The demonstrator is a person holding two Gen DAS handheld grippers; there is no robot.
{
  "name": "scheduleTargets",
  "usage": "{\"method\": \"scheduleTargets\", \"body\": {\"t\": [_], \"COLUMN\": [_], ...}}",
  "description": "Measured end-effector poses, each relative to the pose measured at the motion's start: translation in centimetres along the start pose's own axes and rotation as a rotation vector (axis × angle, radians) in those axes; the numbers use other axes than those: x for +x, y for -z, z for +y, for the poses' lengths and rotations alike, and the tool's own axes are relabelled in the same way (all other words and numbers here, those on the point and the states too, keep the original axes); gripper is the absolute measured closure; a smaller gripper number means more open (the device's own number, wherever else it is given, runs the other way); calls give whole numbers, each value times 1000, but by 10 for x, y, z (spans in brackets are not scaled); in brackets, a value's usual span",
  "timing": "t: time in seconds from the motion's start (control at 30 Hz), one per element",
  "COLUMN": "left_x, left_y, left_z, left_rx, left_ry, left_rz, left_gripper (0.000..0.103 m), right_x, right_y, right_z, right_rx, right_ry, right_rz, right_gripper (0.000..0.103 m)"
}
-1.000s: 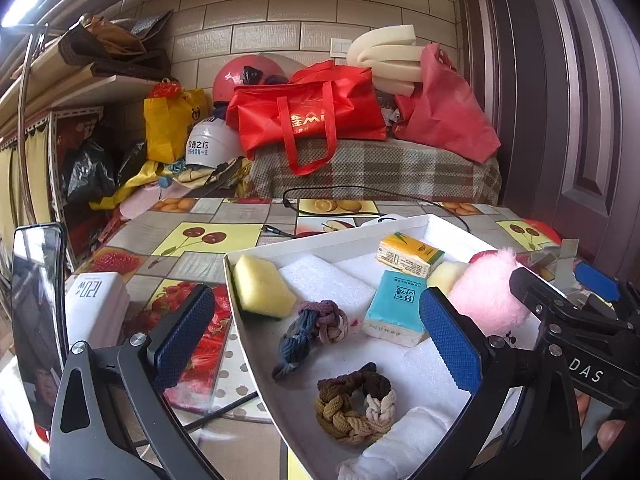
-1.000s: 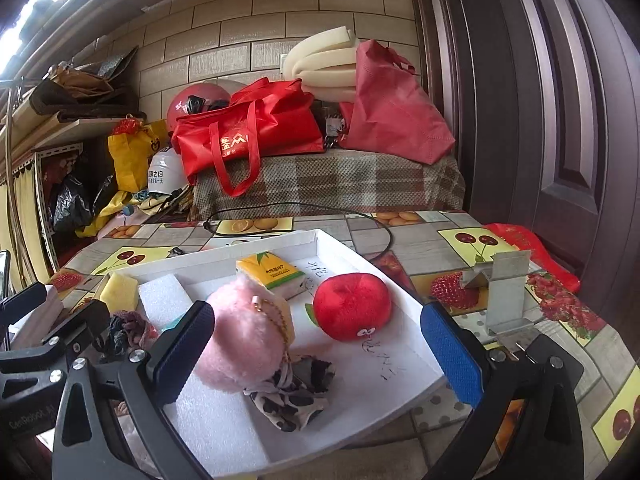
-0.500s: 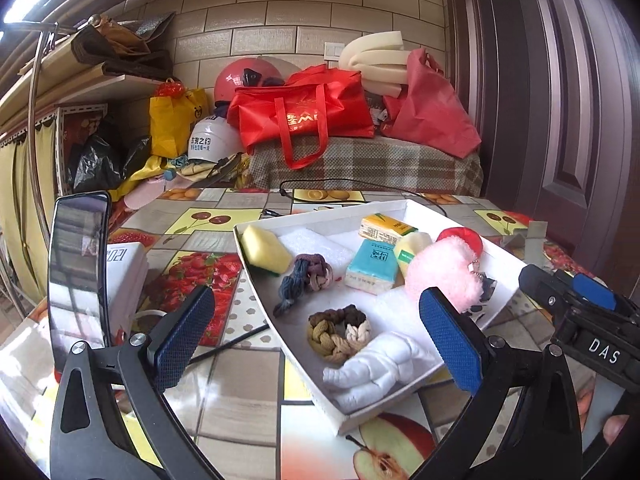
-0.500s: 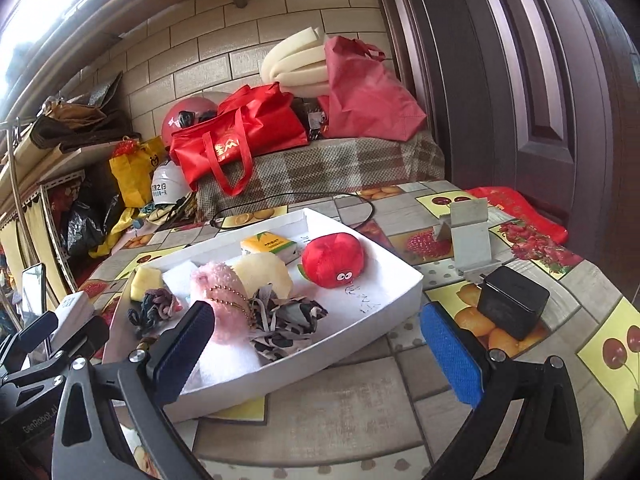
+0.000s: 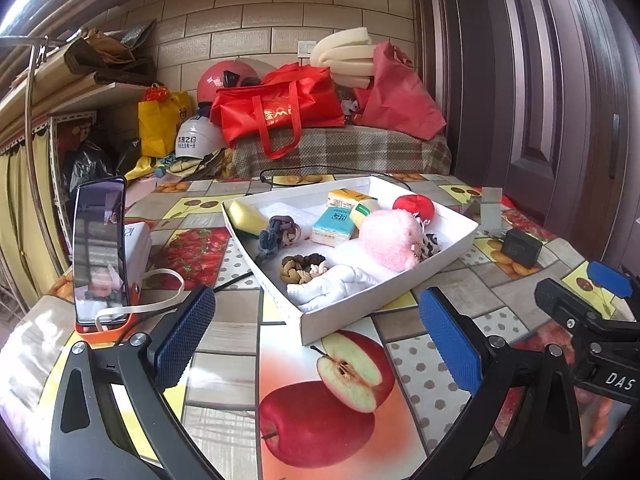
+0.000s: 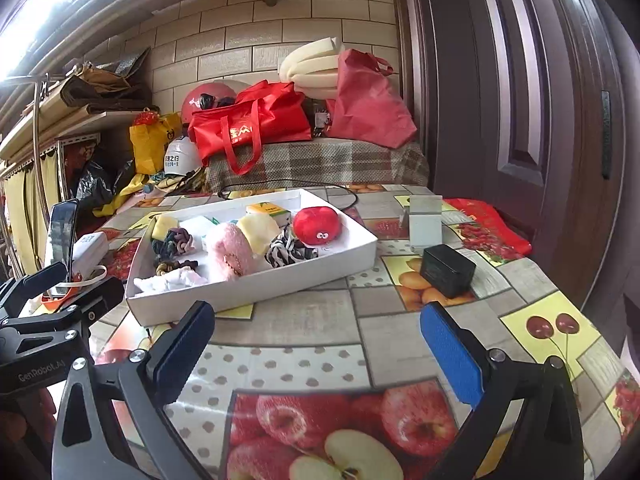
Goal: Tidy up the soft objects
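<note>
both grippers, the left gripper [image 5: 316,340] and right gripper [image 6: 318,344], have drawn back from the white tray [image 5: 384,304] on the counter [image 6: 320,320], jaws spread and empty, leaving the soft objects such as the pink plush [image 5: 390,238] inside, so the sorting looks finished.

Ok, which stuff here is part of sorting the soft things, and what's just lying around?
Part of the job:
white tray
pink pompom
red plush
yellow sponge
white cloth
braided rope knot

Just lying about:
phone
black box
red bag
helmets
</note>
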State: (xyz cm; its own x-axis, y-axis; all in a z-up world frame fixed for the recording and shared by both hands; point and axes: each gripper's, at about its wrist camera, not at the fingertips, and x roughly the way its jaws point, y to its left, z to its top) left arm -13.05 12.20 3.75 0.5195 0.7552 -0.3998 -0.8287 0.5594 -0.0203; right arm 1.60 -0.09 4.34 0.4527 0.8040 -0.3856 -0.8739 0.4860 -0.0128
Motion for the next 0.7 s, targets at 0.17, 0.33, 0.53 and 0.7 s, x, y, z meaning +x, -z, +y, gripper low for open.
{"method": "scheduleTargets", "body": {"t": [0.17, 0.33, 0.53, 0.7], "left_x": [-9, -14, -23, -20], "left_y": [5, 10, 12, 13], "left_z": [-8, -16, -21, -32], "left_rx": [32, 57, 60, 118], "left_ry": [-37, -67, -42, -156], "left_rz": [7, 33, 17, 42], "left_gripper": [0, 0, 0, 0], "right_x": [-18, -46, -68, -71], "right_y": [7, 14, 18, 18], "right_z": [-22, -35, -37, -40], "right_rx": [103, 178, 193, 208], "right_ry": [12, 5, 18, 23], "right_rz": [38, -17, -112, -134], "right_gripper": [0, 0, 0, 0]}}
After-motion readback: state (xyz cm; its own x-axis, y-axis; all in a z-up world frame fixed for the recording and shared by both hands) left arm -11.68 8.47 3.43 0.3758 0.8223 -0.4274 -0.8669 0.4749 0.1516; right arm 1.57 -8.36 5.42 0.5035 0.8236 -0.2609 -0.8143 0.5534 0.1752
